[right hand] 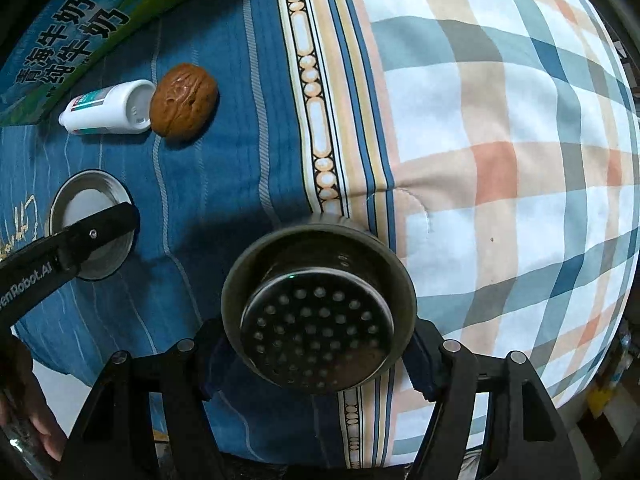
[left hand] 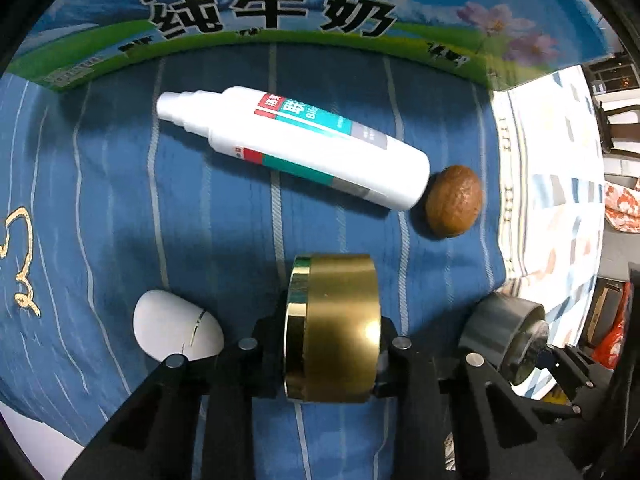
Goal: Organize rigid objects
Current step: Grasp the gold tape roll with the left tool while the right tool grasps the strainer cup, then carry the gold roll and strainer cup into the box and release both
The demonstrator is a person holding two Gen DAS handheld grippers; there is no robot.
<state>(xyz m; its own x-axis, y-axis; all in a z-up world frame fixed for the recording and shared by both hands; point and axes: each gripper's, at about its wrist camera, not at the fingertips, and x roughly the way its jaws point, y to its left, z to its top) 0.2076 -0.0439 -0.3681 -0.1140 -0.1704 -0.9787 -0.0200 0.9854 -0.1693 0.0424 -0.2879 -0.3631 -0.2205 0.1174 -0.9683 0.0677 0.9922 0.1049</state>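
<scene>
My left fingers [left hand: 332,344] are clamped on a shiny gold metal cylindrical lid [left hand: 332,328], held on its side over the blue striped bedsheet [left hand: 200,208]; from the right wrist view its open silvery inside [right hand: 90,224] faces that way. My right fingers [right hand: 320,352] are clamped on a dark grey round metal strainer cup with a perforated bottom [right hand: 318,312], poised over the seam where the blue sheet meets the plaid quilt [right hand: 500,160]. Ahead of the lid lies a smooth white plastic spray bottle with a red and teal label [left hand: 292,152], on its side, its base just beside a wrinkled brown walnut [left hand: 454,202]. A smooth white egg-shaped object [left hand: 176,326] rests close to my left fingers. The green and blue milk carton box [left hand: 260,12] walls off the far edge, close behind the bottle. Open blue sheet lies between bottle and lid, and the quilt to the right is broad and bare.
</scene>
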